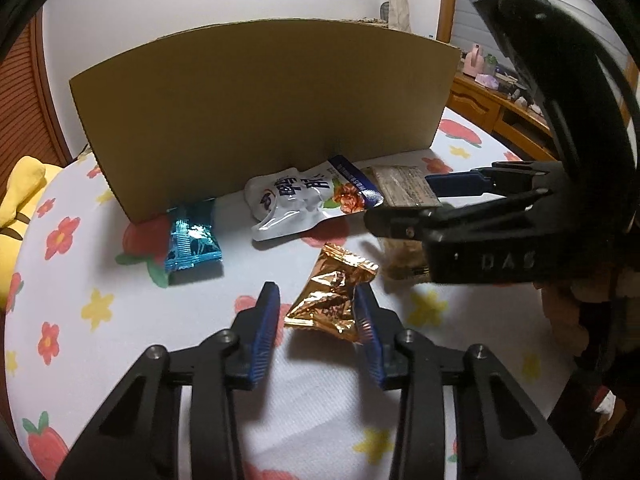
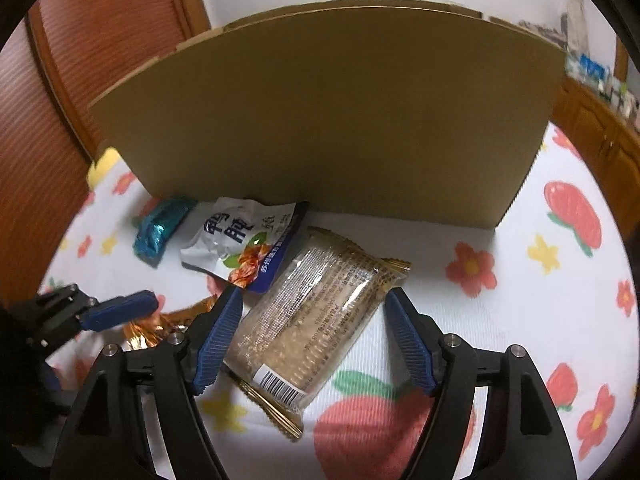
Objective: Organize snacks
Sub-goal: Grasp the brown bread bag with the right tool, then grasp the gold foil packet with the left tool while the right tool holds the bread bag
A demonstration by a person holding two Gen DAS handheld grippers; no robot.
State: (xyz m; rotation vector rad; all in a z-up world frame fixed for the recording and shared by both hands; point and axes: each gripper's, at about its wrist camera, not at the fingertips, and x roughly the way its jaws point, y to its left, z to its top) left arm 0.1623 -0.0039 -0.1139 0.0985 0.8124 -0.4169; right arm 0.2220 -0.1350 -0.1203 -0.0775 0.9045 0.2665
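My left claw has its jaws on both sides of a crinkled gold foil packet, the right pad touching it; whether it is clamped, I cannot tell. My right claw stands apart around a clear cracker pack. Behind, a glossy white pouch and a blue candy wrapper lie against a flat cardboard wall.

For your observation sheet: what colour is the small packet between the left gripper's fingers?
Shiny copper-gold foil packet, clearest in the left wrist view.

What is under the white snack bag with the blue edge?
The white snack bag lies on the flowery cloth; its blue corner seems to overlap the edge of the clear cracker pack. Whatever else lies beneath is covered.
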